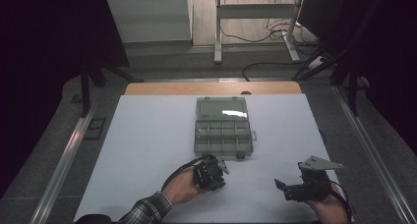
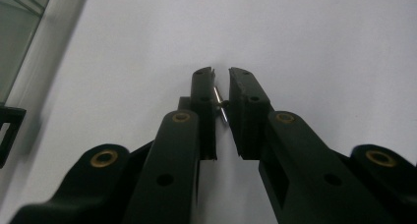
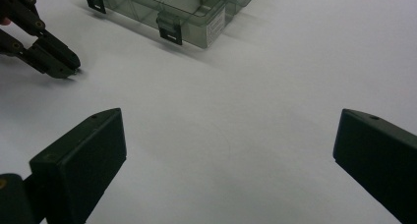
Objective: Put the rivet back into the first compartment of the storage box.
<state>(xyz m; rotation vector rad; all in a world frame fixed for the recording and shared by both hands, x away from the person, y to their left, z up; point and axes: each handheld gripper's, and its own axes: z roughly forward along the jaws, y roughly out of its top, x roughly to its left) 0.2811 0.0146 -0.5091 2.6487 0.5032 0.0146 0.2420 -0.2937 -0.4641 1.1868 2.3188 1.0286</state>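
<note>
A small thin metal pin point(image 2: 220, 103) is pinched between the fingertips of my left gripper point(image 2: 221, 86), just above the white table sheet point(image 2: 305, 42). In the high view that left gripper point(image 1: 222, 176) is low over the sheet, a short way in front of the clear compartment box point(image 1: 223, 135). From the right gripper view, the left gripper point(image 3: 73, 70) has its tips down at the sheet, left of the box point(image 3: 172, 8). My right gripper point(image 3: 228, 155) stands wide open with only bare sheet between its jaws; it rests near the front right point(image 1: 290, 179).
The box lid point(image 1: 221, 107) lies open and flat toward the far side. A corner of the box point(image 2: 14, 42) lies at the left edge of the left gripper view. A wooden table edge point(image 1: 211, 88) borders the white sheet point(image 1: 147, 135) at the back.
</note>
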